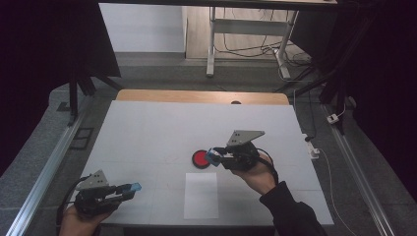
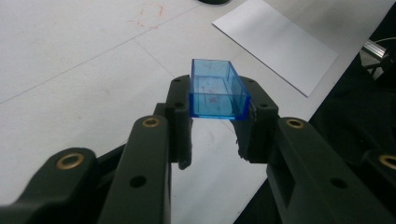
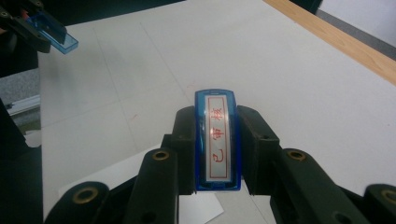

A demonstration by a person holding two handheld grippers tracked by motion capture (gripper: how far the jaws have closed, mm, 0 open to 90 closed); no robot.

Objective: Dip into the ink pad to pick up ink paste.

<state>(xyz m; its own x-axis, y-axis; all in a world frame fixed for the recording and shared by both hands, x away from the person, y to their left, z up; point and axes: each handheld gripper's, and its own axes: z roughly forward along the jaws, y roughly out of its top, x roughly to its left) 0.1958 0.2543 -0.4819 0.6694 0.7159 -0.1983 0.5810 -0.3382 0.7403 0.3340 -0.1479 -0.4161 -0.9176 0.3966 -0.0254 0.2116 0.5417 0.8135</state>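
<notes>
My left gripper (image 1: pixel 125 191) sits at the table's near left corner, shut on a clear blue plastic cap (image 1: pixel 133 187). In the left gripper view the cap (image 2: pixel 217 91) is a hollow box, open side up, pinched between the pads of my left gripper (image 2: pixel 217 116). At mid table my right gripper (image 1: pixel 216 156) is shut on a blue stamp (image 1: pixel 212 156). The stamp (image 3: pixel 218 140) shows its face with red characters in a red frame, clamped by my right gripper (image 3: pixel 217 135). Farther off, the cap (image 3: pixel 56 35) appears in the right gripper view.
A round red ink pad (image 1: pixel 200 159) lies on the white table (image 1: pixel 147 128), just left of the stamp. A white sheet of paper (image 1: pixel 201 194) lies near the front edge between the two hands. A wooden strip (image 1: pixel 201 96) borders the far side.
</notes>
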